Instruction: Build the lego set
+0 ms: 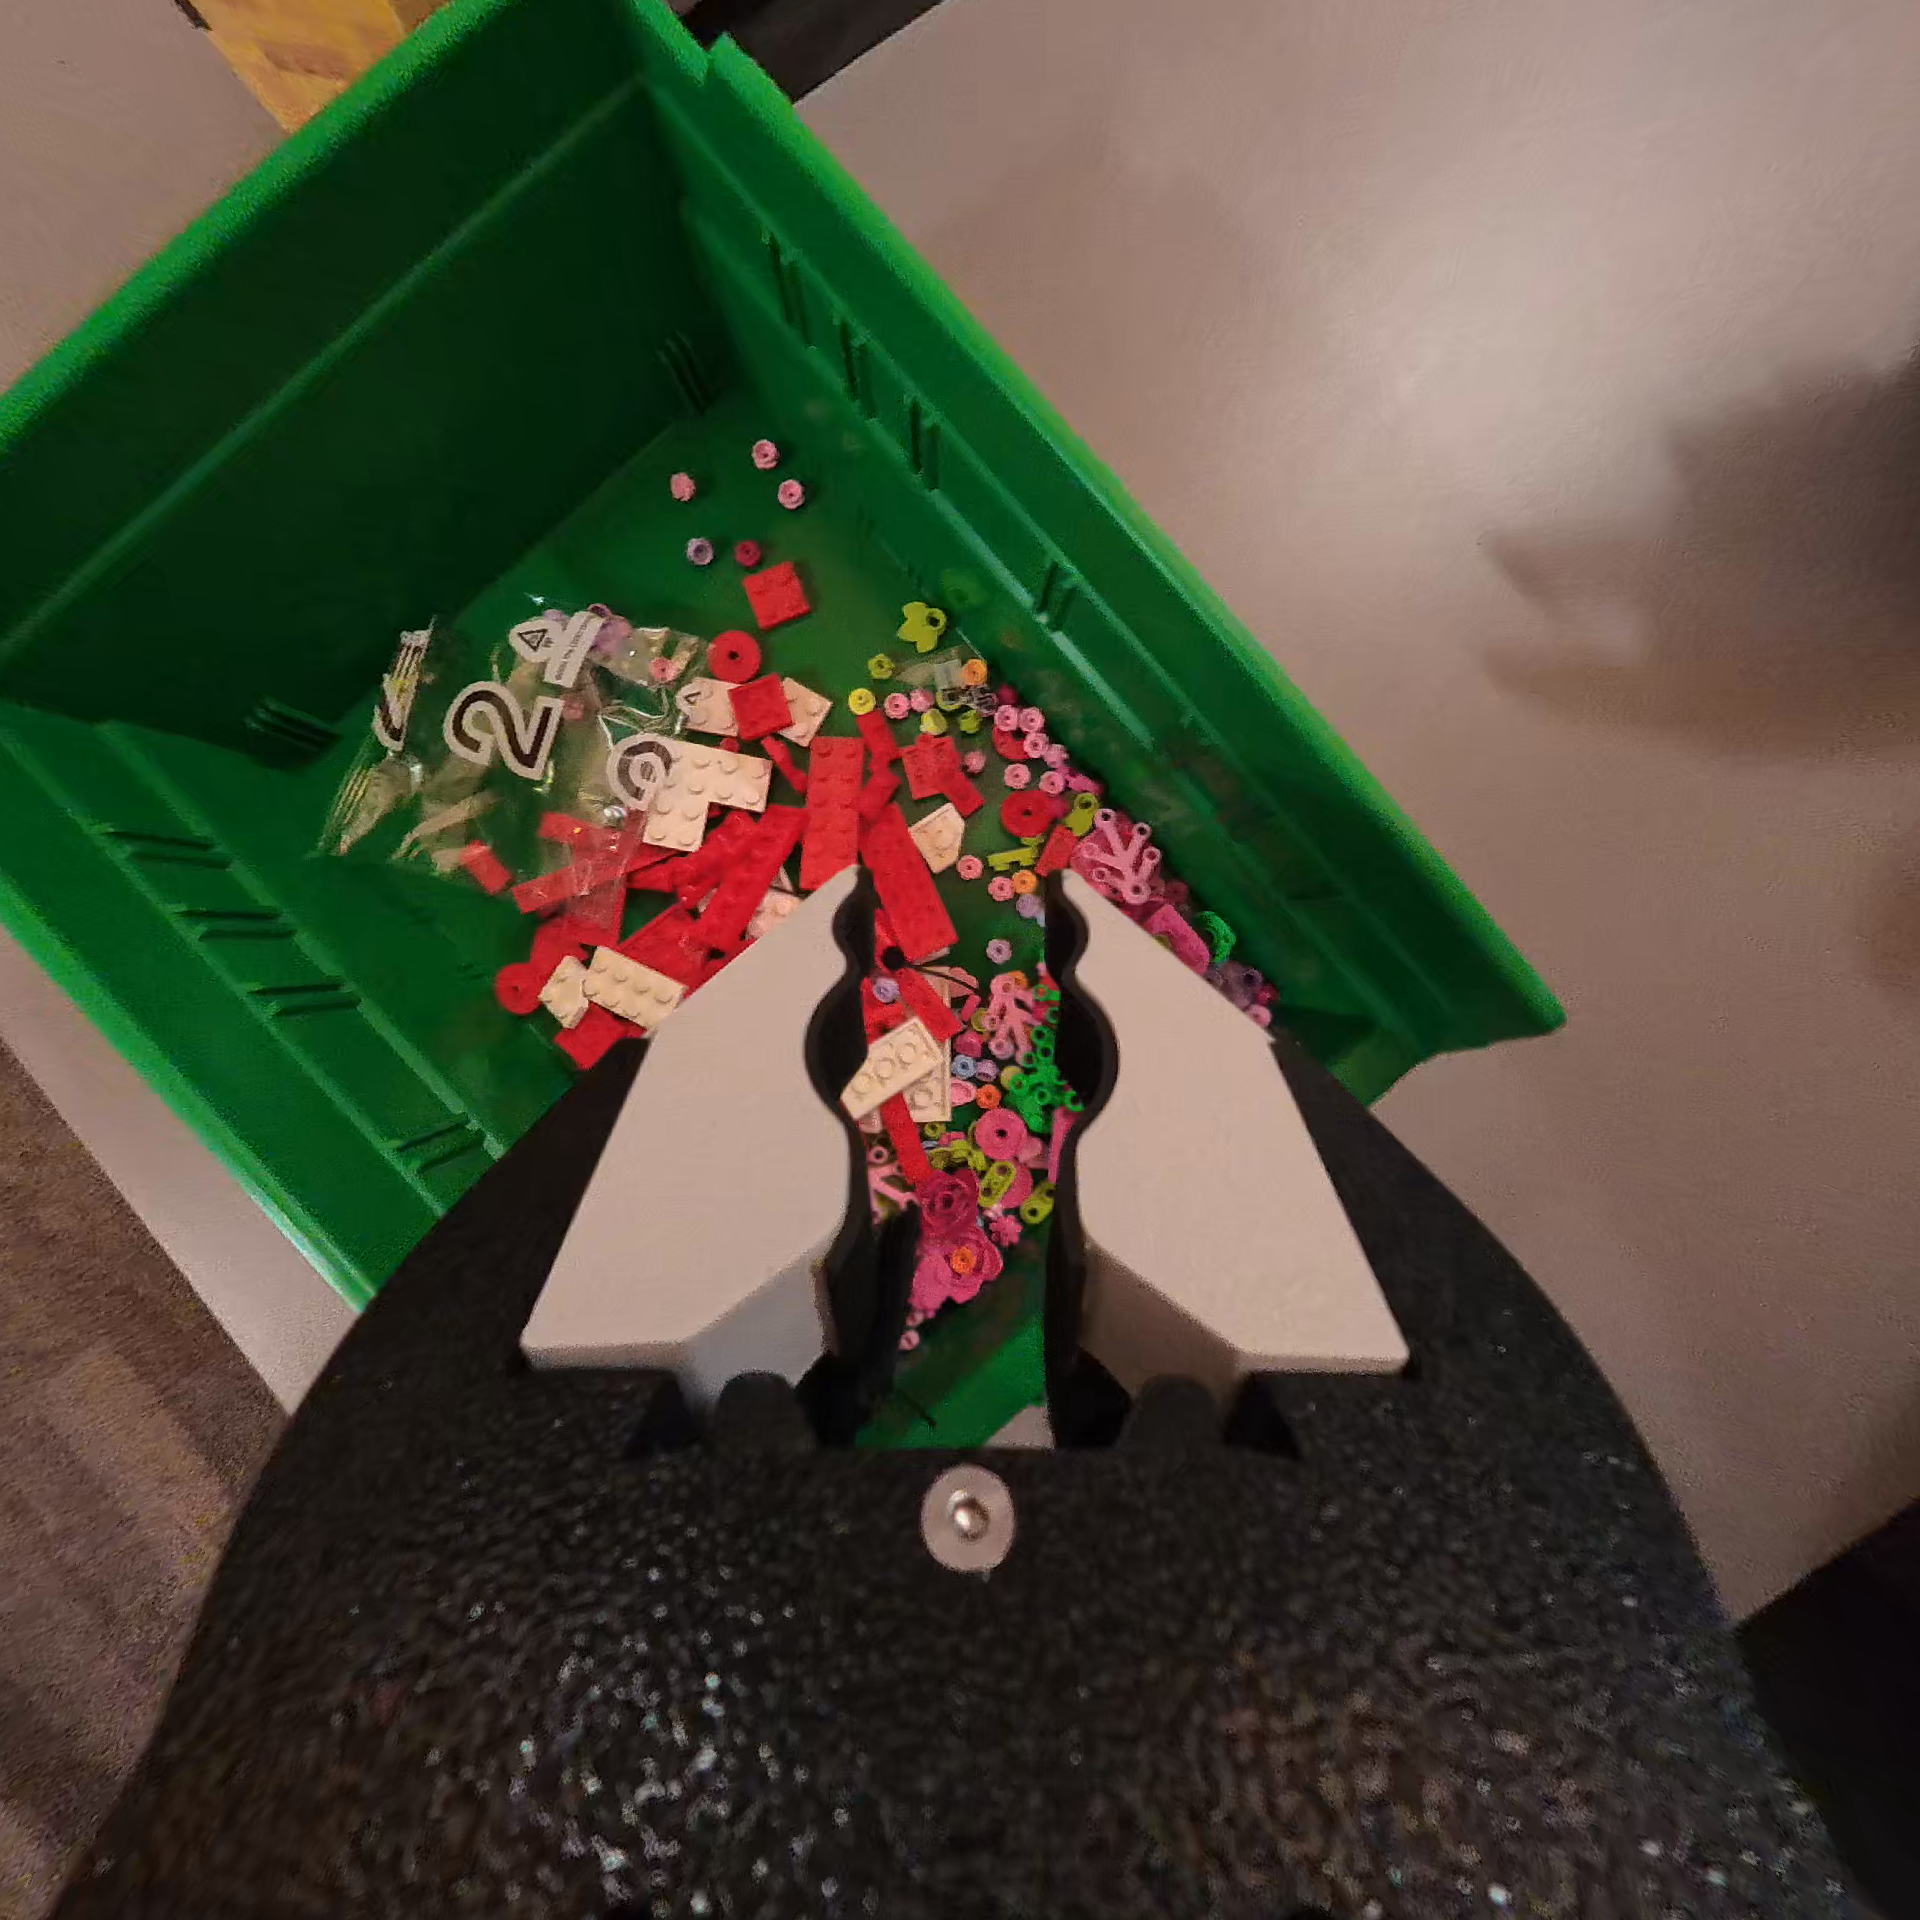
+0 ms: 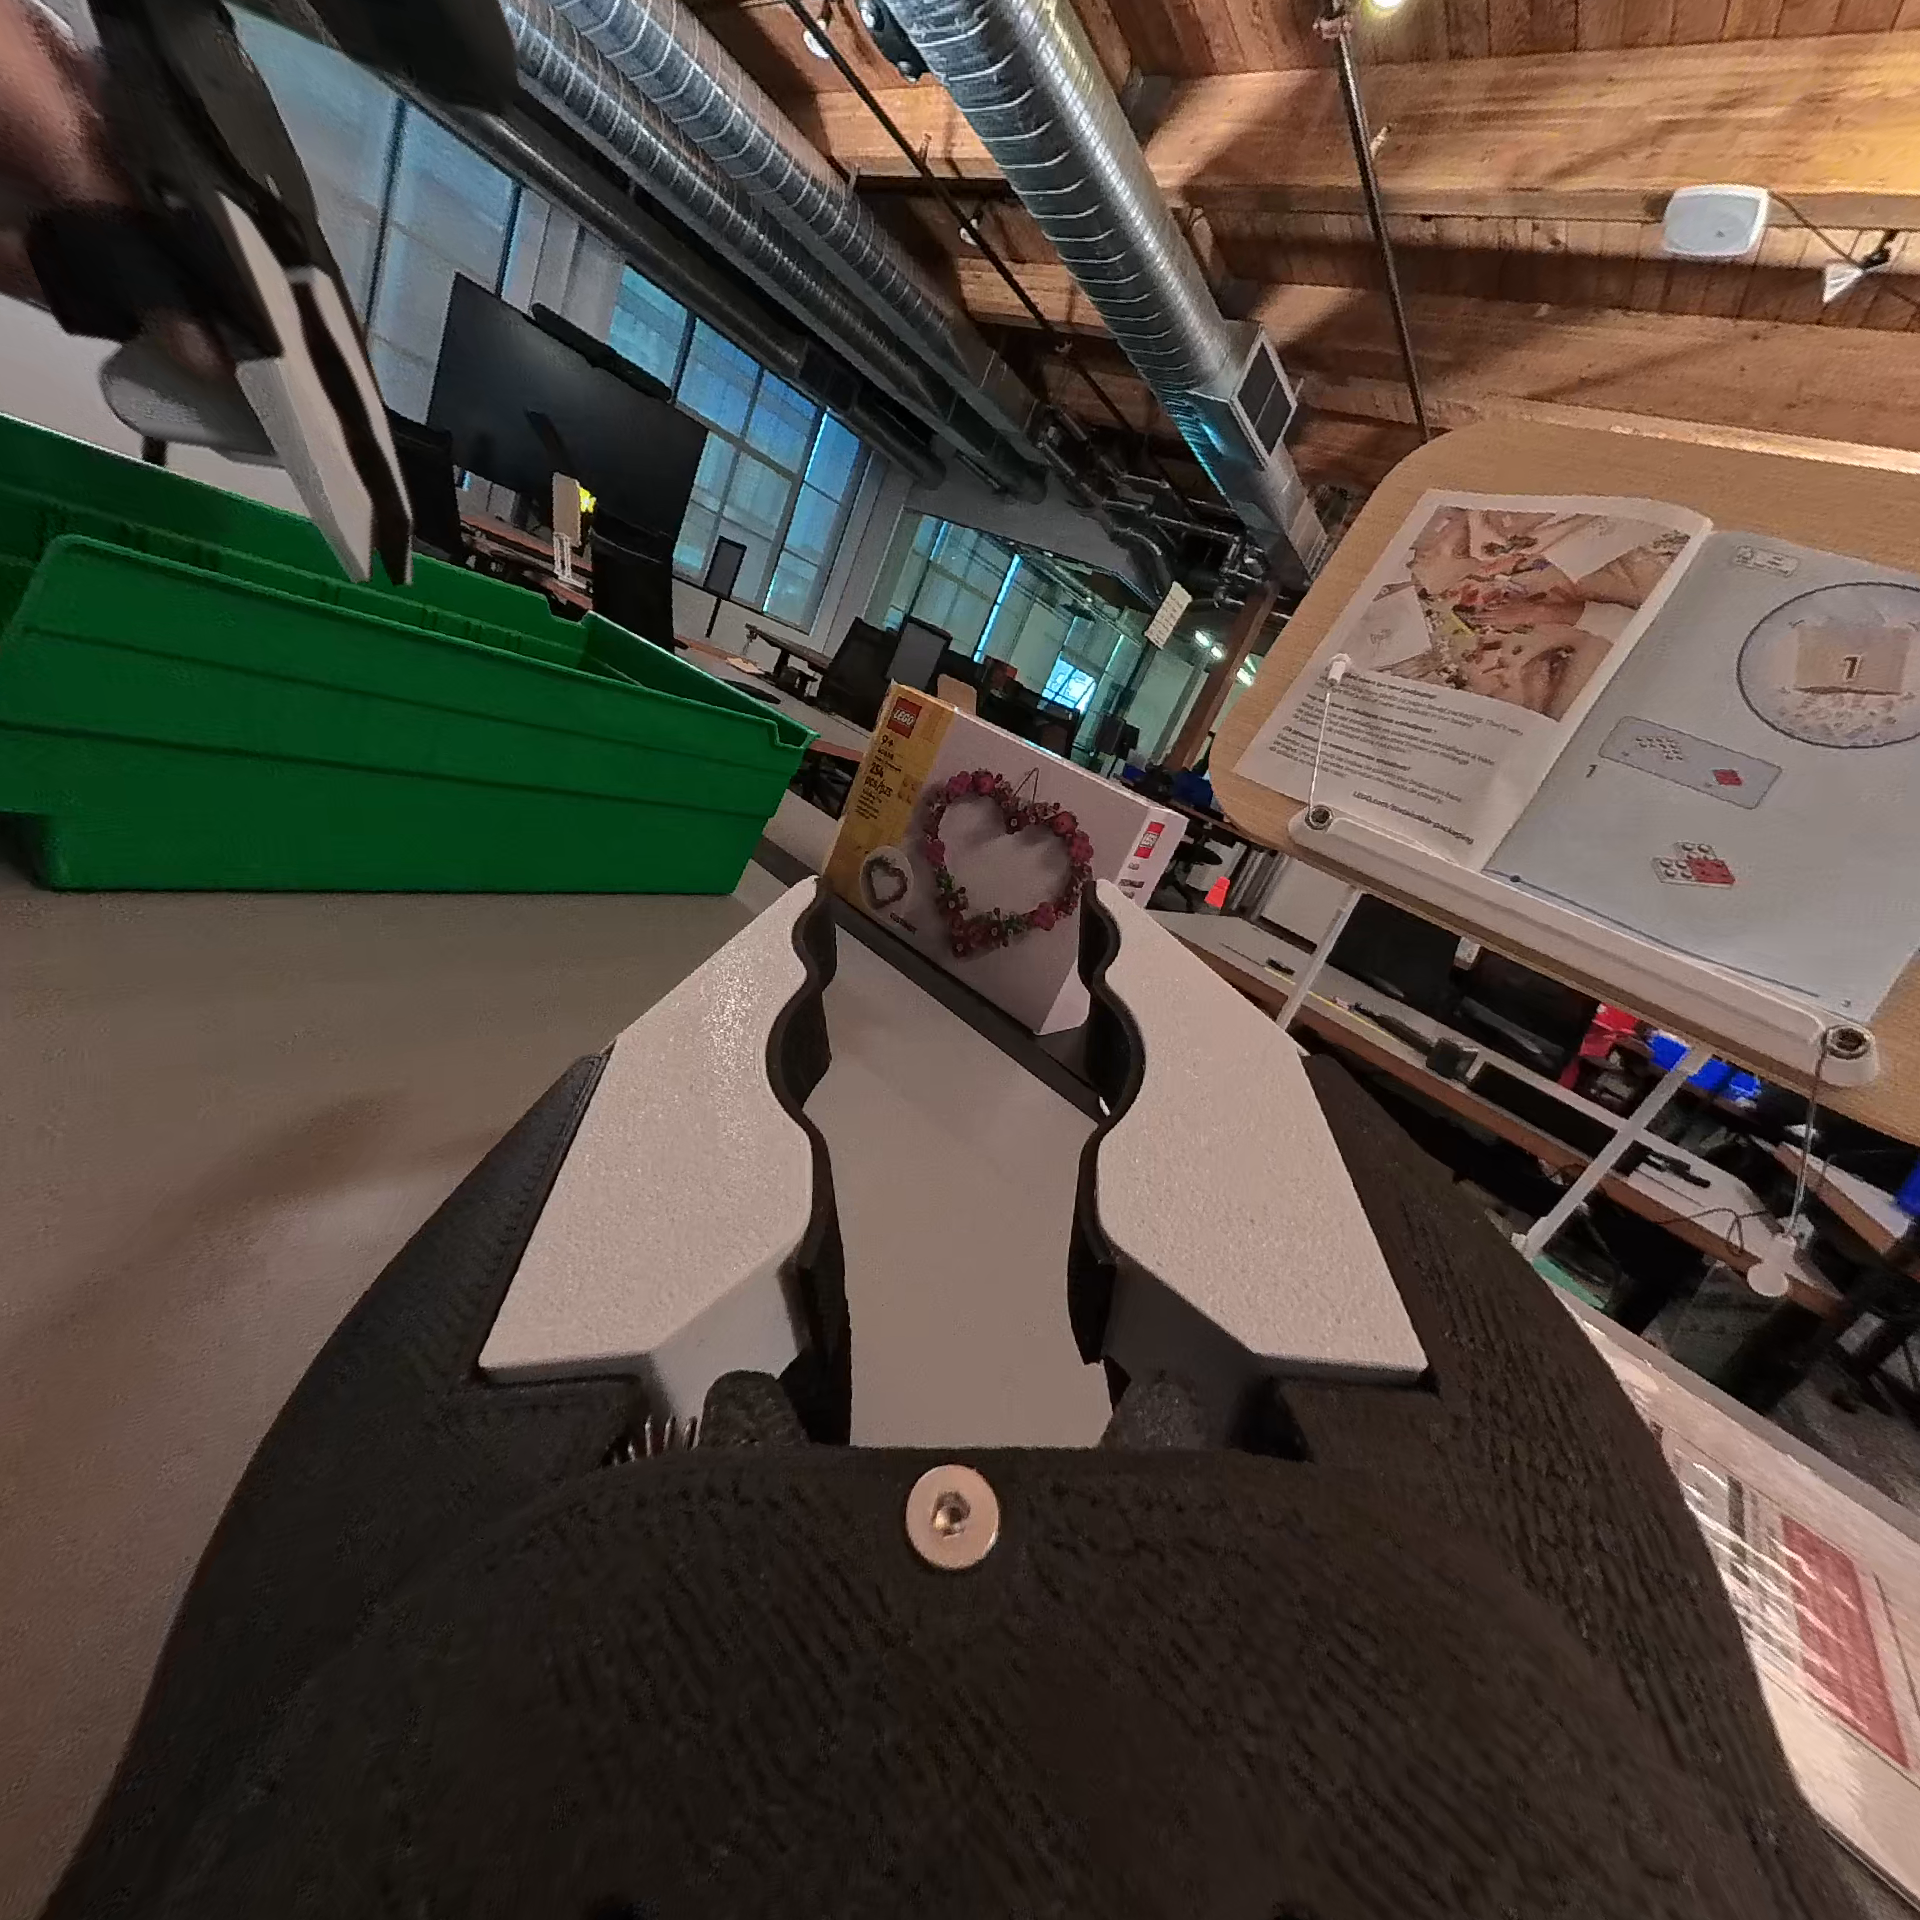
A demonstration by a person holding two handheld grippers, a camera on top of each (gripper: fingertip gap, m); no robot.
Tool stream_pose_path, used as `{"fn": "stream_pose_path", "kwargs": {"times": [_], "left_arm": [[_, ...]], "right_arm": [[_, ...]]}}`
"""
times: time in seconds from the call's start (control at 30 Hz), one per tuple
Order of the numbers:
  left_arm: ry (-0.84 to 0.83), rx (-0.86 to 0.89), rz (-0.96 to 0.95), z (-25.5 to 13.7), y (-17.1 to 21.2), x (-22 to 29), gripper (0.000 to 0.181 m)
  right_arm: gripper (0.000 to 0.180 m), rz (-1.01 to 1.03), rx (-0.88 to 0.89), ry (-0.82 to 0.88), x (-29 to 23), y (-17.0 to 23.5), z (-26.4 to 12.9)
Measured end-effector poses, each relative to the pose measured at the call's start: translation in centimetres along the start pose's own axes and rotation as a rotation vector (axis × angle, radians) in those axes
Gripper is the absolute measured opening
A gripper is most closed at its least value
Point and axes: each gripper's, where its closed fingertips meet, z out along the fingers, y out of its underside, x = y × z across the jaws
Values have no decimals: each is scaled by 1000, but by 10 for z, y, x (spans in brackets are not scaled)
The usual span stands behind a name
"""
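Green plastic walls of the bin [image 1: 436, 343] corral the loose lego pieces [image 1: 883, 883], heaped toward the 5 o'clock corner beside emptied clear bags [image 1: 488, 748] at 9 o'clock. The left tongs [image 1: 956, 894] hover above the heap, tips apart and empty, probably choosing a brick.

In the right wrist view, the right tongs [image 2: 951, 914] rest low over the bare desk [image 2: 260, 1091], apart and holding nothing. The set's box [image 2: 997, 862] stands at 12 o'clock, and the instruction booklet [image 2: 1621, 727] sits propped open at 2 o'clock for reading.
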Motion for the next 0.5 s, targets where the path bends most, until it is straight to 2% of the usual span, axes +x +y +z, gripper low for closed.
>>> {"fn": "stream_pose_path", "kwargs": {"times": [0.03, 0.13, 0.27, 0.37, 0.5], "left_arm": [[-23, -14, 7, 3, 1, -5, 30], [-63, -55, 29, 13, 3, -13, 29], [-20, -85, -1, 32, 1, -10, 30], [76, -64, -60, 45, -9, 0, 31], [-23, -174, -7, 58, 2, -15, 30]], "right_arm": [[45, 0, 0, 0, 0, 0, 0], [45, 1, -4, -4, -1, 1, 1], [45, -2, -7, -8, -1, 1, 1], [45, -5, -6, -5, -1, 1, 1], [44, -6, -7, -5, -1, 2, 1]]}}
